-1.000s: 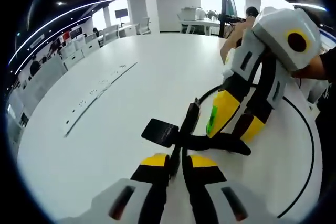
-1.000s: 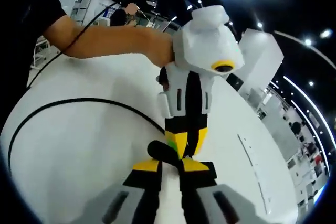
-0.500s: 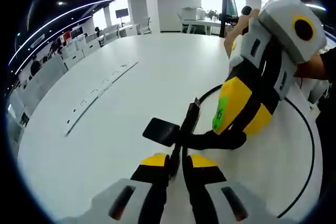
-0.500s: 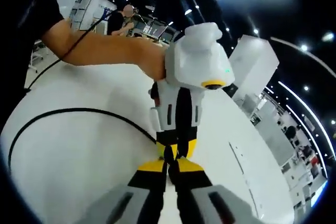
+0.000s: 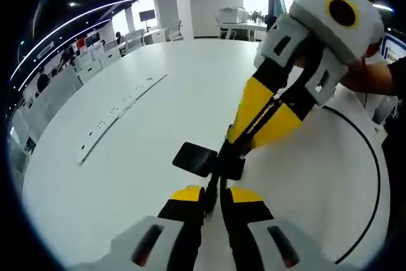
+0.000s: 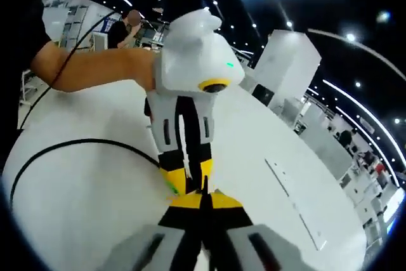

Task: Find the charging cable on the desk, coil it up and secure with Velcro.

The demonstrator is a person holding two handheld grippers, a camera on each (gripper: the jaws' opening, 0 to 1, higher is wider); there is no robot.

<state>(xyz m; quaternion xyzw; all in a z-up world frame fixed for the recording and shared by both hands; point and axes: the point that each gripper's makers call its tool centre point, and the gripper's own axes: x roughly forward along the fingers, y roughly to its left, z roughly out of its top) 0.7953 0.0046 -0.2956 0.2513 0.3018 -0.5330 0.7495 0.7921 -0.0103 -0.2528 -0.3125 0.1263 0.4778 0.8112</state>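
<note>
Two tools (image 5: 212,193) (image 6: 202,200) – one cable (image 5: 374,176), one Velcro strap (image 5: 195,158)

An open office with a dark ceiling, strip lights (image 5: 70,26), white pillars (image 5: 172,1) and distant desks (image 5: 244,28).

A black charging cable (image 5: 374,176) and black Velcro strap (image 5: 195,158) lay on a white counter (image 5: 127,157) between yellow-tipped claws.

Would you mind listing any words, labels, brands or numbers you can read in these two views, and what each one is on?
None can be read.
The green sticker on the left gripper: marks too small and blurred to read.
The strip of small dark marks set into the white table: too small to read.
The black Velcro strap: no lettering visible.
</note>
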